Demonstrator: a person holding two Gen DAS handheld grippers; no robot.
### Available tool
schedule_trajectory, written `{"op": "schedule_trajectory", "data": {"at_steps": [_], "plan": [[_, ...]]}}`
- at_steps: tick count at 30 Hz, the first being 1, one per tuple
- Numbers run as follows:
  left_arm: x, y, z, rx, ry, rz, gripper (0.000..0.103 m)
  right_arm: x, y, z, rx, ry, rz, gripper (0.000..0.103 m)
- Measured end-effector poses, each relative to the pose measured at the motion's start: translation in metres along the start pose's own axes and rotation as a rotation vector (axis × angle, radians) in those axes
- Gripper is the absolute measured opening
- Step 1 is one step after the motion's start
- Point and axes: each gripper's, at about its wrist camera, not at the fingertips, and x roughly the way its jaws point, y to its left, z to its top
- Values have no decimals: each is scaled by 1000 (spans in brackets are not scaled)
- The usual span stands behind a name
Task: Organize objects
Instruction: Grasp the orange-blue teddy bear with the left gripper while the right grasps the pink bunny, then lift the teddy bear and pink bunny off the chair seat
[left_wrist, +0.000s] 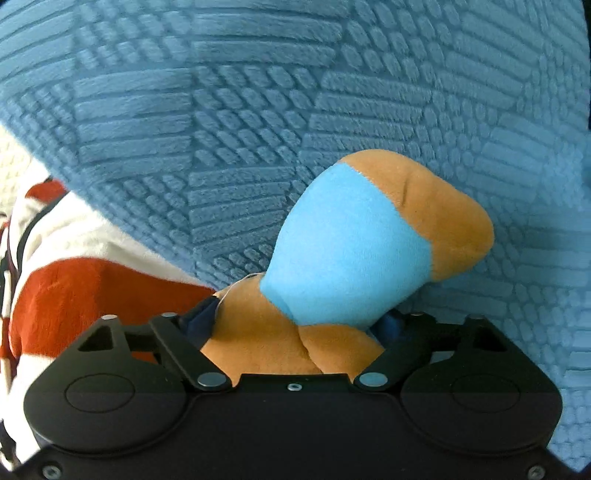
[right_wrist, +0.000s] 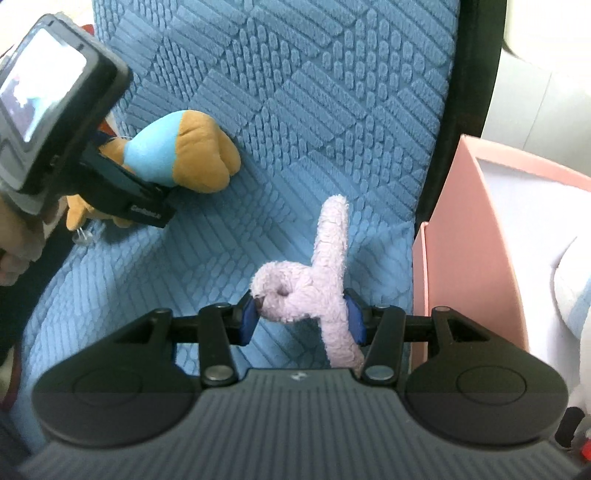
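A brown and light-blue plush toy (left_wrist: 351, 251) sits between the blue pads of my left gripper (left_wrist: 299, 325), which is shut on its lower body; its head sticks up against the blue textured cushion (left_wrist: 258, 110). The right wrist view shows the same toy (right_wrist: 177, 147) at upper left, in the left gripper (right_wrist: 144, 184), just above the seat. My right gripper (right_wrist: 301, 319) is shut on a small lilac plush toy (right_wrist: 299, 295), whose long limb (right_wrist: 334, 229) points up, over the blue cushion (right_wrist: 332, 92).
A pink open box (right_wrist: 461, 240) stands close on the right with a white soft toy (right_wrist: 569, 288) inside. A red and white plush item (left_wrist: 74, 295) lies left of the left gripper. A dark frame edge (right_wrist: 469, 92) borders the cushion. A person's hand (right_wrist: 14, 254) holds the left gripper.
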Motion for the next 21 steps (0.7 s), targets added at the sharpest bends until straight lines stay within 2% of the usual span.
{"op": "schedule_trajectory", "data": {"at_steps": [5,8,15,21], "plan": [[-26,20,-6,-114,-33,-71,76,-10,5,1,-3,-31,7,51],[-41,26,-10,-176,-25,-118,75,-17,7,1,-3,-47,9,51],[-85,27,-23,-253,-86,-185,75,-39,8,-7,18,-78,9,51],[-133,47,-51,-418,-115,-276,75,-63,9,-17,52,-105,17,51]]}}
